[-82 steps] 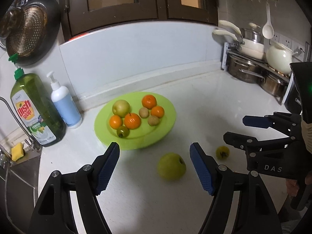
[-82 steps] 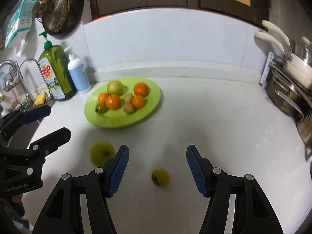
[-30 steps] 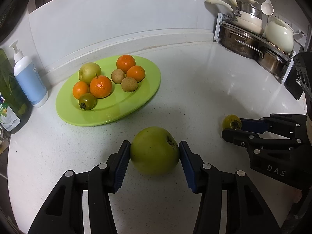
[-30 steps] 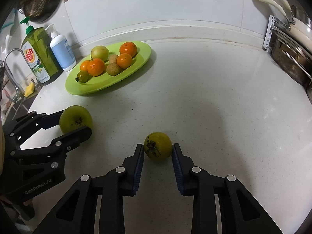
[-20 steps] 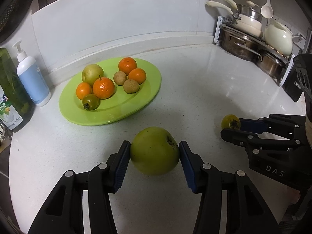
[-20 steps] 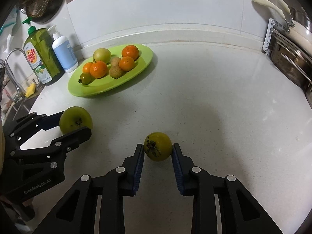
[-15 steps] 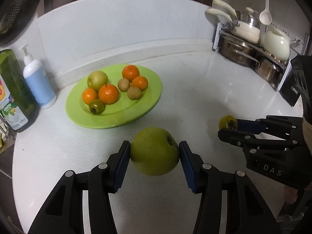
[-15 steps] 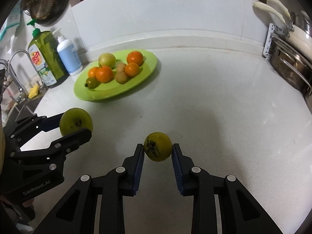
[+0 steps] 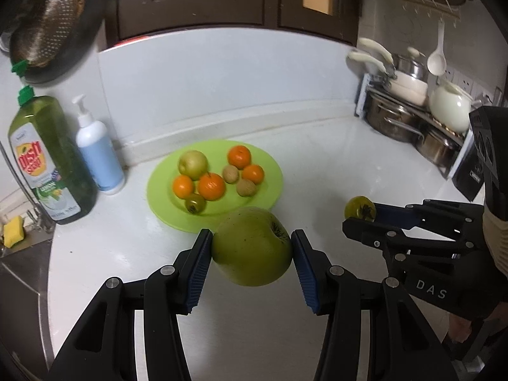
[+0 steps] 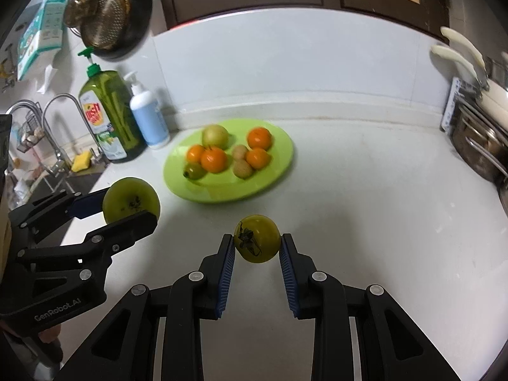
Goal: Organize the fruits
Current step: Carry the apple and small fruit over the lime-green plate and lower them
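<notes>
Nearest the left wrist camera, the left gripper [image 9: 251, 247] is clamped on a large green apple [image 9: 251, 246], its blue pads [image 9: 199, 263] pressed against both sides of the fruit, which hangs above the white countertop [image 9: 317, 171] with its stem end turned to the right. In the right wrist view the right gripper [image 10: 257, 244] grips a small green tomato [image 10: 257, 238] between its narrow-set blue pads [image 10: 226, 271], the dark dried calyx facing the camera; this fruit too is held clear of the counter. Each gripper shows in the other's view: the right gripper off to the right with the tomato at its tips, the left gripper low on the left with the apple.

Just beyond the two held fruits lies a lime-green plate [image 9: 273, 171] on the counter. On it sit four oranges, among them the largest orange [image 9: 211, 186] near the middle, a yellow-green apple [image 9: 192, 163] at the back left, a small green tomato on the plate [image 9: 195, 203] at the front, and two brown kiwis [image 9: 246, 187].

Left of the plate, by the wall, stand a white and blue pump bottle [image 9: 98, 155] and a green dish soap bottle [image 9: 47, 158], with a yellow sponge [image 9: 12, 235] at the sink edge. A metal colander [image 10: 101, 20] hangs on the wall above them. Far right, steel pots [image 9: 393, 120] and a white kettle [image 9: 449, 108] fill a rack
</notes>
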